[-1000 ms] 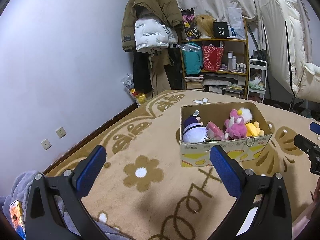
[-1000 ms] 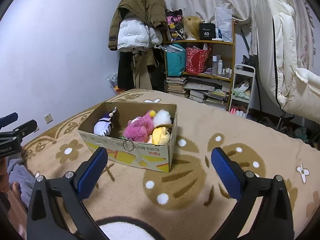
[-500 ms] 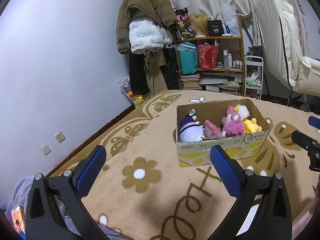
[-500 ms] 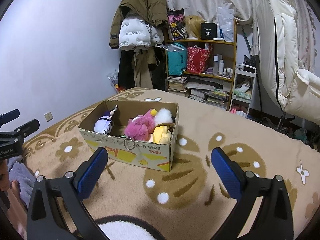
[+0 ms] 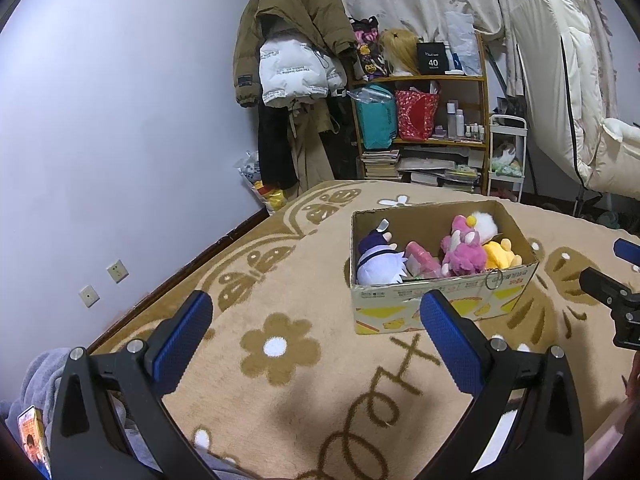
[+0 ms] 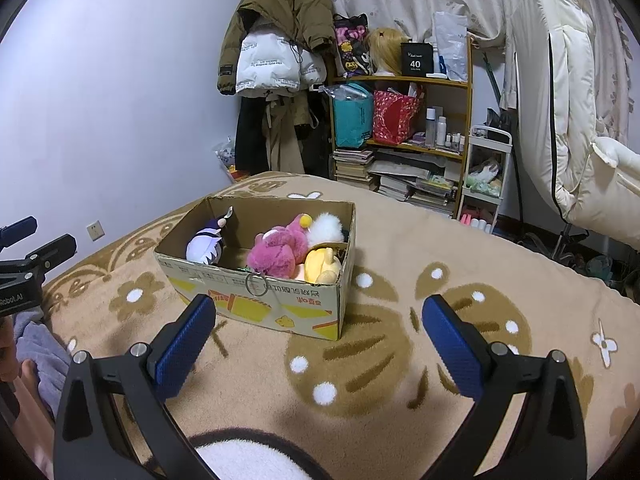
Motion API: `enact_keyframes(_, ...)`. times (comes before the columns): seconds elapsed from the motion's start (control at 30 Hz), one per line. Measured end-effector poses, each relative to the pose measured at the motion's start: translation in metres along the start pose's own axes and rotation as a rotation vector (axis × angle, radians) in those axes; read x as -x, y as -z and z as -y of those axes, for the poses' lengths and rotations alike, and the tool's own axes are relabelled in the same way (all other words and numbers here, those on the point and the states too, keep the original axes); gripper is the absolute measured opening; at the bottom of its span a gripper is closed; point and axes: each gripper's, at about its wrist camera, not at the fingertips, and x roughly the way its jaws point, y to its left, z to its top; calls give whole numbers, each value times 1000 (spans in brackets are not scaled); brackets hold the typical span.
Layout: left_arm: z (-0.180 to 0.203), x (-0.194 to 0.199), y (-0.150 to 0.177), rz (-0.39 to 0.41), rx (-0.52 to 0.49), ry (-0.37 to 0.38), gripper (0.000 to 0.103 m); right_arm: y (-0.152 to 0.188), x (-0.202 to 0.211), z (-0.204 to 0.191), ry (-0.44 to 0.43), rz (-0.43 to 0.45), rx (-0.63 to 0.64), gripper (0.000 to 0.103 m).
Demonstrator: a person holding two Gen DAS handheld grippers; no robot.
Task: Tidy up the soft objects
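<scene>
A cardboard box stands on the tan flowered carpet and holds several plush toys: a purple and white doll, a pink plush, a yellow plush and a white fluffy one. My left gripper is open and empty, in front of the box and to its left. My right gripper is open and empty, just short of the box's right front corner. Each gripper shows at the edge of the other's view.
Coats hang in the far corner beside a wooden shelf with bags, bottles and books. A white cart and a cream padded chair stand at the right. Grey cloth lies at the lower left.
Both grippers have drawn back slightly and tilted; the box sits a little lower in the left view and higher in the right view. Both stay open and empty.
</scene>
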Motion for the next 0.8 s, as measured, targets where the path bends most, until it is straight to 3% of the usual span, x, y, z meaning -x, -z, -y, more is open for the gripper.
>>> enact_keyframes(0.8,7,0,0,0,-11,16,103,2,-1,0,-1,-9,3,103)
